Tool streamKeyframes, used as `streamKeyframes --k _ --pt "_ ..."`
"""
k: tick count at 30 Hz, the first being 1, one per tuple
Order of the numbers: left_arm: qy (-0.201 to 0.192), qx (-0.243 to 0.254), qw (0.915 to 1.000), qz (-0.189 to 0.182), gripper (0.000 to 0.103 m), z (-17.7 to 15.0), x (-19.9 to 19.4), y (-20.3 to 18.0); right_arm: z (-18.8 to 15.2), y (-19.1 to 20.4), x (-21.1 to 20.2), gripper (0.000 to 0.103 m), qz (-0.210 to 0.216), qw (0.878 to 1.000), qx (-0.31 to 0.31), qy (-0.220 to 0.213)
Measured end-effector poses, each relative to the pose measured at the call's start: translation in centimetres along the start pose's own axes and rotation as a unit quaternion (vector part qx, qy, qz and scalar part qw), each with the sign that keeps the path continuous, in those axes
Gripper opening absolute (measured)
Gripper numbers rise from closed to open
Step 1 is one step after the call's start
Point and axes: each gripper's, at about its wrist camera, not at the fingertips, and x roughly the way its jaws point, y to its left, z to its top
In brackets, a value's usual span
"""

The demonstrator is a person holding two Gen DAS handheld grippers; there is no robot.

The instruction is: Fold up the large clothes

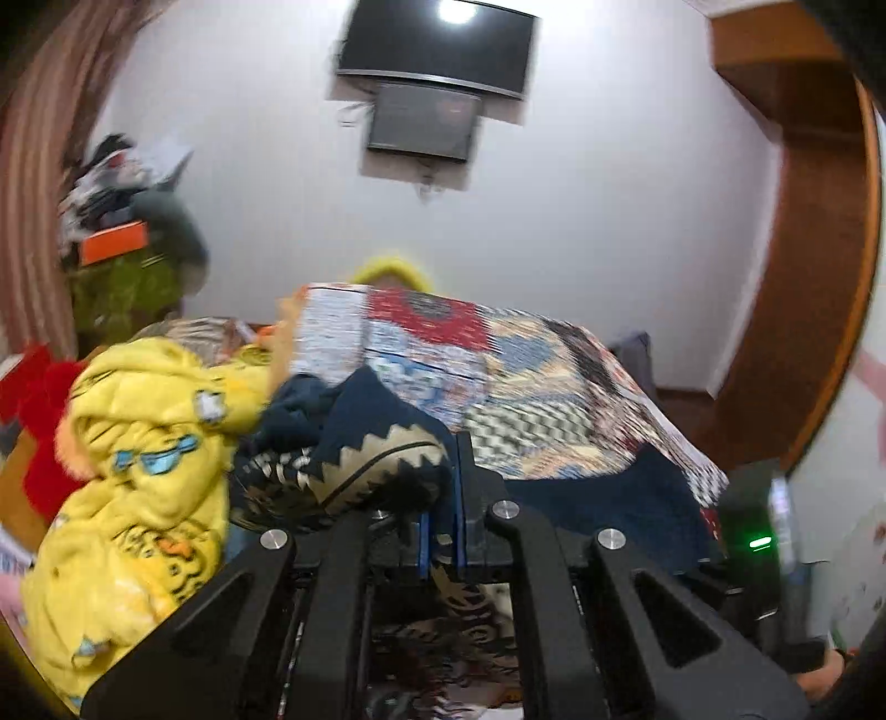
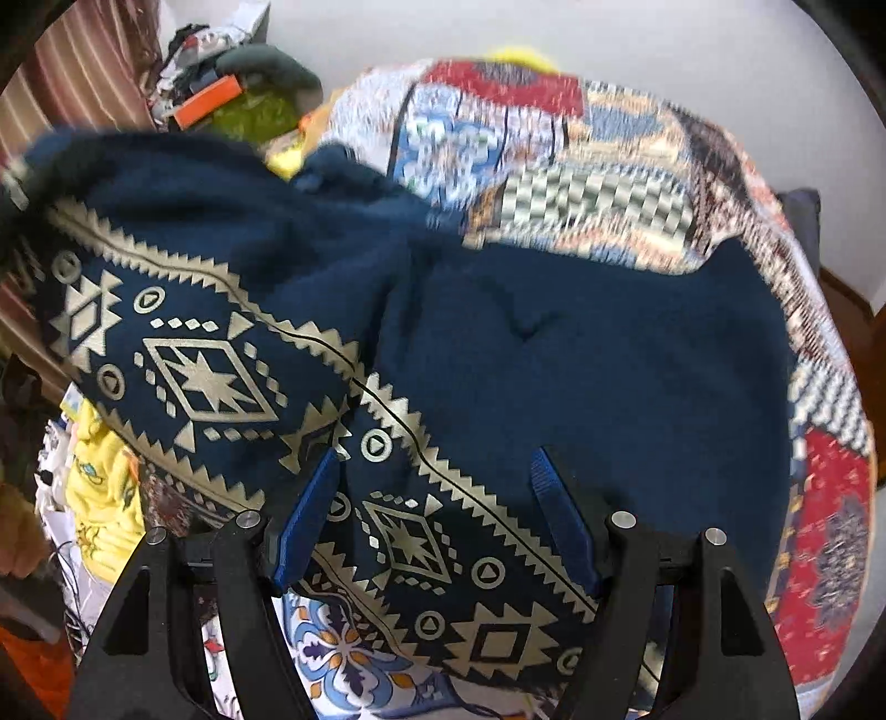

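A large navy garment (image 2: 554, 343) with a cream geometric border (image 2: 210, 382) lies on a patchwork-covered bed (image 2: 609, 183). My right gripper (image 2: 437, 498) is open, its blue-padded fingers (image 2: 310, 509) spread just over the patterned border. My left gripper (image 1: 443, 498) is shut on a bunched edge of the same navy garment (image 1: 365, 465), lifting it above the bed. The garment's flat part shows behind it in the left wrist view (image 1: 609, 504).
A yellow printed garment (image 1: 144, 454) is heaped at the left, with red fabric (image 1: 39, 410) behind it. A cluttered stack with an orange box (image 1: 113, 243) stands by the curtain. A wall screen (image 1: 437, 50) hangs ahead. A wooden door frame (image 1: 814, 221) is at right.
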Motion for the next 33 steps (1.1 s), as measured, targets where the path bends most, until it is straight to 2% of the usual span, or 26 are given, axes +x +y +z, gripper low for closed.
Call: streamKeyframes --k 3,8,10,13,16,21,22,25,28,33 --pt "0.014 0.021 0.9988 -0.043 0.005 0.1 1.0 -2.9 -0.9 -1.6 -0.5 0.068 0.025 0.999 0.02 0.007" --pt "0.029 0.044 0.9936 -0.1 0.005 0.7 2.0 -7.8 -2.8 -6.4 -4.7 0.068 0.045 0.995 0.09 -0.027" --pt "0.037 0.047 0.9888 -0.137 0.005 0.8 2.3 -9.8 -3.7 -8.9 -6.6 0.068 0.018 0.992 0.12 -0.043" --pt "0.052 0.058 0.9798 -0.184 0.005 0.4 2.6 -13.3 -5.0 -11.8 -8.6 0.068 -0.053 0.989 0.131 -0.052" --pt "0.079 0.084 0.9678 -0.223 0.005 -0.7 2.9 -17.0 -6.8 -14.9 -10.4 0.068 -0.075 0.981 0.168 -0.058" --pt "0.143 0.147 0.9444 -0.257 0.005 -4.5 3.9 -21.4 -8.9 -17.1 -12.3 0.068 -0.133 0.974 0.173 -0.06" --pt "0.165 0.158 0.9378 -0.262 0.005 -5.7 4.4 -21.9 -8.7 -17.6 -12.3 0.068 -0.137 0.974 0.172 -0.059" --pt "0.209 0.172 0.9257 -0.264 0.005 -7.9 5.6 -22.0 -9.6 -17.7 -13.4 0.068 -0.145 0.973 0.167 -0.062" --pt "0.22 0.175 0.9195 -0.275 0.005 -8.4 5.3 -21.6 -10.1 -18.0 -14.2 0.068 -0.155 0.973 0.16 -0.066" --pt "0.223 0.214 0.9104 -0.275 0.005 -8.9 3.4 -21.4 -9.8 -17.3 -15.2 0.068 -0.153 0.973 0.151 -0.084"
